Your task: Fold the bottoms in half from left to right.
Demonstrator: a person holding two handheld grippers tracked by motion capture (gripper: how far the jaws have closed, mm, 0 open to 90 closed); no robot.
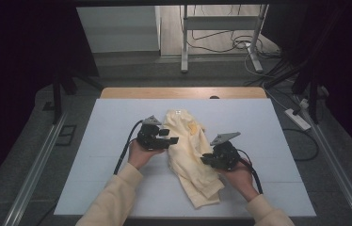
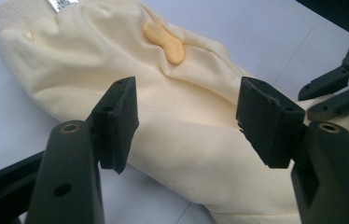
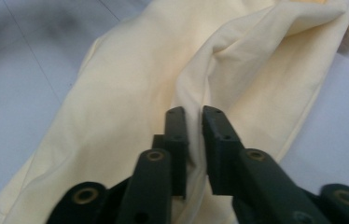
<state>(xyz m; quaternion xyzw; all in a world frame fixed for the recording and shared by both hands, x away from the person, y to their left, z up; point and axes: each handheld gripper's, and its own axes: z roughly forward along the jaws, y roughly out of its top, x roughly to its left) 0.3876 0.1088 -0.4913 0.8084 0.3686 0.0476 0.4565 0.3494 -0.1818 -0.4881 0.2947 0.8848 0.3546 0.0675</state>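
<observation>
pale yellow sweatshirt (image 1: 190, 150), crumpled, w/ folds

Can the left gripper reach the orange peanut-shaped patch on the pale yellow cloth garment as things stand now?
Probably yes. The left gripper stands open just before the pale yellow cloth garment, and the orange peanut-shaped patch lies uncovered on top beyond it. The right gripper pinches a fold at the other side, out of the way.

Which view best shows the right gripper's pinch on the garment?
The right gripper view: the right gripper has a fold of the cream garment between nearly closed jaws. The high view shows it small; the left gripper view catches its jaw tips at the edge.
</observation>
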